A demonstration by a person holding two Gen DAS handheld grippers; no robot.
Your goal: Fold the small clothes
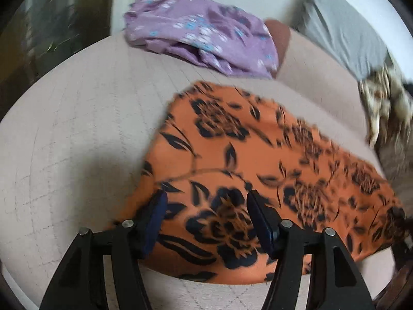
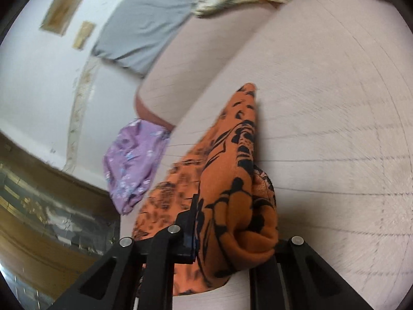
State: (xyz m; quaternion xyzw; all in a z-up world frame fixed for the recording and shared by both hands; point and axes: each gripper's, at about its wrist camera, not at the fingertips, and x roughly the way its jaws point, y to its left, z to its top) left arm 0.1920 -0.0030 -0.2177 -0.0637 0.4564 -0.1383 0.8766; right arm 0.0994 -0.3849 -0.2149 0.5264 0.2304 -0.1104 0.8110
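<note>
An orange cloth with black flowers lies spread on a beige quilted cushion. My left gripper hovers over its near edge with both blue pads wide apart and no fabric pinched between them. In the right wrist view the same orange cloth is bunched and lifted into a ridge. My right gripper is shut on it. The fabric drapes over the right finger and hides it. A crumpled purple floral cloth lies at the cushion's far edge, apart from both grippers.
The purple cloth sits at the cushion's edge, by the drop to a wooden floor. A grey cloth and a patterned blanket lie over the backrest. Bare beige cushion stretches right of the orange cloth.
</note>
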